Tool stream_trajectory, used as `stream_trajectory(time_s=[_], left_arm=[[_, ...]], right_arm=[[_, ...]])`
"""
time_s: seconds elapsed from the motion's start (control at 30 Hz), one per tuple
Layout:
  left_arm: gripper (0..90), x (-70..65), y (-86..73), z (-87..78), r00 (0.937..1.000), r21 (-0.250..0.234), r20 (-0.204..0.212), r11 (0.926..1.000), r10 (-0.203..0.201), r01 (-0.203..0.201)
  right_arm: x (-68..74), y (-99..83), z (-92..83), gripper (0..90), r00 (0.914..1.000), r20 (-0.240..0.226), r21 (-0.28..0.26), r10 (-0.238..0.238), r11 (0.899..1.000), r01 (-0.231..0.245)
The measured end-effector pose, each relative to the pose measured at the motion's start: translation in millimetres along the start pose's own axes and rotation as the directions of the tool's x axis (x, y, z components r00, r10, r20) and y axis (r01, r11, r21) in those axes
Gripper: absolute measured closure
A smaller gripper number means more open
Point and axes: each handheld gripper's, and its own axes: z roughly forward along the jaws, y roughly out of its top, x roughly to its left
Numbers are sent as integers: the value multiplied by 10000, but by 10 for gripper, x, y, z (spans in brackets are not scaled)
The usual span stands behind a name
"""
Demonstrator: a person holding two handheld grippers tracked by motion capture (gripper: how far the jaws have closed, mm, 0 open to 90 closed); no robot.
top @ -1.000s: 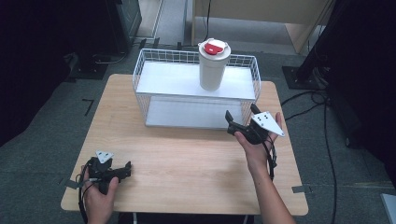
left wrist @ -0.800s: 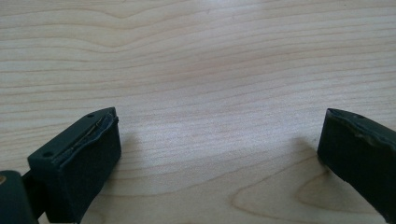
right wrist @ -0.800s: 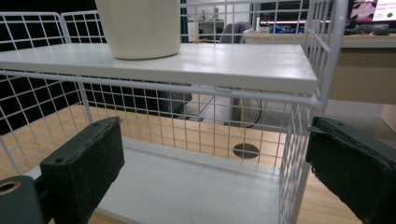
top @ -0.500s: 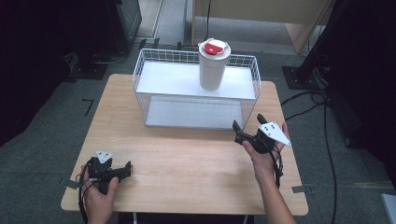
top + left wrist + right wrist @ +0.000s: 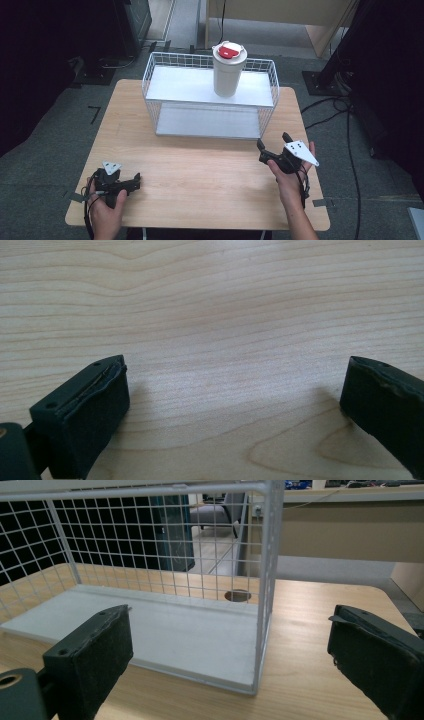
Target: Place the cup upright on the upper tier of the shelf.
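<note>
your left hand-held gripper (image 5: 131, 183) is sitting low over the near left corner of the table (image 5: 200, 190) in the high view, your left hand (image 5: 105, 212) wrapping its body, its jaws pointing toward the table's middle. your right hand-held gripper (image 5: 272, 145) is hovering near the right edge, just in front of the right end of the white wire rack (image 5: 210, 97), with the grey three-cornered plate (image 5: 300, 151) on top and your right hand (image 5: 290, 177) gripping from below; its jaws are standing apart with nothing between them. a white cup with a red-and-white lid (image 5: 228, 70) is standing upright on the rack's upper shelf, toward the right, well apart from both tools. black cables (image 5: 345, 125) are trailing across the floor at the right.

in the left gripper view, your left hand-held gripper (image 5: 235, 390) is spreading its jaws wide over bare wood grain and gripping nothing.

in the right gripper view, your right hand-held gripper (image 5: 230, 645) is also holding its jaws wide and empty, looking at the rack's (image 5: 265, 580) near right corner post and the white lower shelf board (image 5: 150, 630) lying on the table (image 5: 320, 630).
</note>
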Motion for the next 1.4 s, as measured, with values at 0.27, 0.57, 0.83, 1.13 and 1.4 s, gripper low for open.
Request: stream_trajectory(time_s=[0.27,0.57,0.83,1.13,1.4], left_arm=[[0,0,0,0,10000,-2,0,10000,-1,1],[0,0,0,0,10000,-2,0,10000,-4,4],[0,0,0,0,10000,-2,3,10000,-2,2],[0,0,0,0,10000,-4,3,10000,-3,3],[0,0,0,0,10000,-6,4,10000,-5,5]], right_arm=[[-88,-116,-69,43,9999,163,297,-14,9996,10],[-149,-268,-158,43,9997,247,724,16,9974,-34],[-273,-427,-271,43,9988,493,1088,24,9940,-78],[-452,-614,-449,43,9955,940,1602,121,9867,-271],[-593,-691,-623,44,9927,1202,1920,100,9808,-331]])
